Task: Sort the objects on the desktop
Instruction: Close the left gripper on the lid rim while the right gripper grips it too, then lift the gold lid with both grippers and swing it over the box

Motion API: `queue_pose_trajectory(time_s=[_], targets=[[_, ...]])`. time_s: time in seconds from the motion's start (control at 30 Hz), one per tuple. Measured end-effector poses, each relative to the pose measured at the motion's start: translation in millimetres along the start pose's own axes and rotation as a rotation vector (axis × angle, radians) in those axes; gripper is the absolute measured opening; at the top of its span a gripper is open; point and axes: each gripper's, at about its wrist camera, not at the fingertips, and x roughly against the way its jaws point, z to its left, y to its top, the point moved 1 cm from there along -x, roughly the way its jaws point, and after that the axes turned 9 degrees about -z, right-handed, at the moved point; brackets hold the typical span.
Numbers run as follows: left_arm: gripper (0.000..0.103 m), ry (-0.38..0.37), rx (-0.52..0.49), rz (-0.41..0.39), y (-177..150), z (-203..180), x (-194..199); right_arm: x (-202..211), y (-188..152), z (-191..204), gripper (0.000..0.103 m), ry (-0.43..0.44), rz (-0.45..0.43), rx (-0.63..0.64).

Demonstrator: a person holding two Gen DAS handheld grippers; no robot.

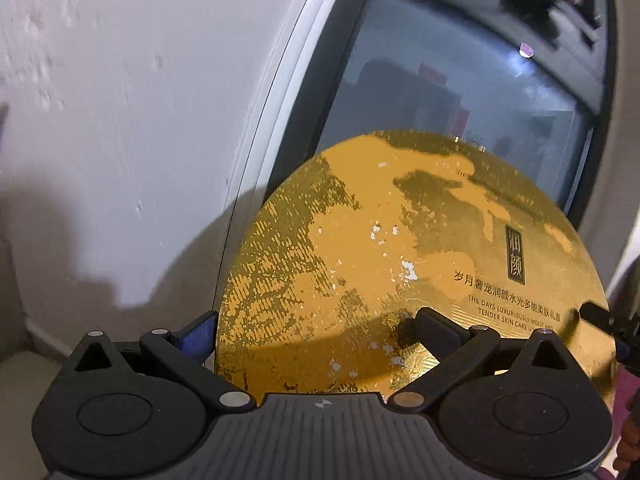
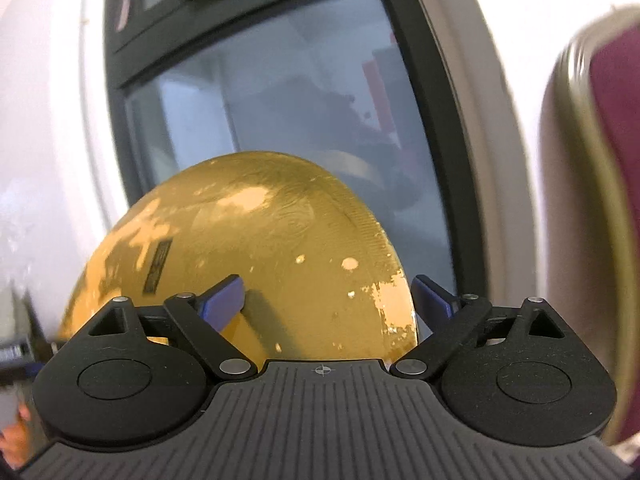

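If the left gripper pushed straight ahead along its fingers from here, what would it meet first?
The gold round box lid that the left gripper straddles fills the line ahead. Behind it stands the dark window pane, probably next, though depth is unclear.

The round gold lid (image 1: pixel 400 260) hides the lower window glass (image 1: pixel 460 92) behind it. Right of the lid, a maroon, gold-rimmed object (image 2: pixel 600 200) is motion-blurred and cut off by the frame edge. Reflections above the lid are indistinct.

Glossy gold-foil round lid (image 1: pixel 400 248), worn and flaking; matt white wall (image 1: pixel 120 120).
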Motion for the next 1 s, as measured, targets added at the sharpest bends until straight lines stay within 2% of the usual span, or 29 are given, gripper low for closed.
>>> queue_pose_trajectory(time_s=[0.1, 0.2, 0.3, 0.37, 0.6, 0.77, 0.9, 1.0], targets=[[0.101, 0.030, -0.015, 0.024, 7.7, -15.1, 45.2, 47.2, 13.3, 3.8, 0.094, -0.011, 0.065, 0.033], [0.101, 0.040, -0.027, 0.067, 2.4, -24.6, 91.0, 100.4, 16.4, -1.5, 0.094, -0.035, 0.137, -0.015], [0.101, 0.041, -0.010, 0.110, -17.9, -26.9, 134.5, 156.8, 13.2, -4.9, 0.094, -0.054, 0.157, -0.009], [0.101, 0.043, 0.012, 0.154, -37.4, -26.7, 147.2, 193.7, 6.9, -6.0, 0.094, -0.072, 0.168, 0.005], [0.101, 0.047, 0.042, 0.273, -87.2, -24.9, 217.4, 271.0, -27.9, -3.9, 0.094, -0.121, 0.240, 0.029], [0.101, 0.035, 0.052, 0.376, -111.0, -22.5, 231.0, 311.9, -44.7, -10.7, 0.094, -0.157, 0.277, 0.025], [0.101, 0.042, 0.002, 0.390, -108.4, -26.5, 239.9, 331.5, -54.9, -22.9, 0.094, -0.188, 0.312, -0.025], [0.101, 0.028, -0.012, 0.408, -118.2, -29.5, 244.7, 341.5, -56.8, -27.6, 0.094, -0.210, 0.325, -0.048]])
